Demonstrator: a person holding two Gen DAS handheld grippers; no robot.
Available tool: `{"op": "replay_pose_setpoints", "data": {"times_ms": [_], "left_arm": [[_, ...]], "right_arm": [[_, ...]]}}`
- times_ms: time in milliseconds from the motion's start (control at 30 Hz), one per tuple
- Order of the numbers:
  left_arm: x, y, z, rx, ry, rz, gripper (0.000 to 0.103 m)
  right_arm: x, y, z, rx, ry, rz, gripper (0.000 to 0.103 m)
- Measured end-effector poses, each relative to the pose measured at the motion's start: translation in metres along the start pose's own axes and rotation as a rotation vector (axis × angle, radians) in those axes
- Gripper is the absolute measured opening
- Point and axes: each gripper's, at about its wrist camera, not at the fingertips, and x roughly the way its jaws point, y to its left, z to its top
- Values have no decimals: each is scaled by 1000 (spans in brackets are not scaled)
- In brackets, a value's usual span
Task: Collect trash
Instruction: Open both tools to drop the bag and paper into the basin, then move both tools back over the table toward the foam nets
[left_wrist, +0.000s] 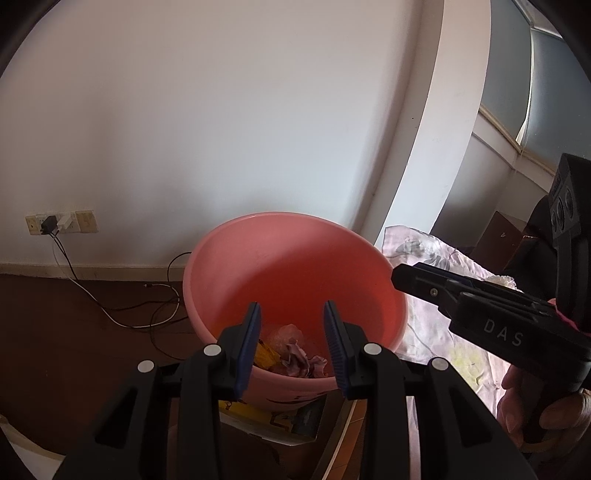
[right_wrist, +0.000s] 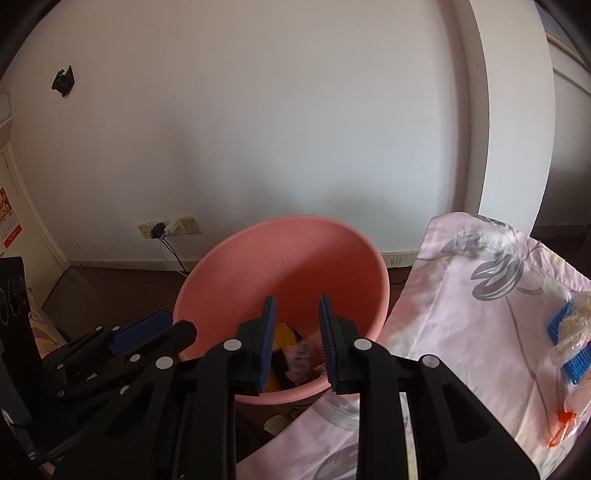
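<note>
A pink plastic basin (left_wrist: 295, 258) stands beside a cloth-covered table; it also shows in the right wrist view (right_wrist: 284, 258). Crumpled trash (left_wrist: 291, 354) lies at its bottom: pale wrappers and a yellow piece, also visible in the right wrist view (right_wrist: 295, 354). My left gripper (left_wrist: 291, 314) is open and empty above the basin's near rim. My right gripper (right_wrist: 297, 308) is open and empty over the basin too. The right gripper shows at the right of the left wrist view (left_wrist: 480, 302). The left gripper shows at the left of the right wrist view (right_wrist: 144, 336).
A pink floral cloth (right_wrist: 461, 295) covers the table to the right, with a blue comb-like piece (right_wrist: 569, 343), a clear crinkled wrapper (right_wrist: 574, 328) and an orange bit (right_wrist: 563, 430) on it. Cables (left_wrist: 122, 306) trail across the dark floor from wall sockets (left_wrist: 62, 221).
</note>
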Motion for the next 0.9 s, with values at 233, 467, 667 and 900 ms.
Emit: {"op": "replay_pose_setpoints", "data": {"times_ms": [233, 467, 667, 900], "left_arm": [[-8, -14, 2, 22, -9, -14, 34], [-17, -31, 5, 56, -19, -36, 34], [-25, -51, 5, 90, -27, -60, 34], [-31, -71, 5, 128, -34, -85, 34]], "right_arm": [[-23, -9, -7, 21, -7, -13, 24], [-49, -15, -19, 30, -3, -21, 24], [-71, -19, -33, 39, 1, -31, 24], [-94, -35, -52, 71, 11, -50, 24]]}}
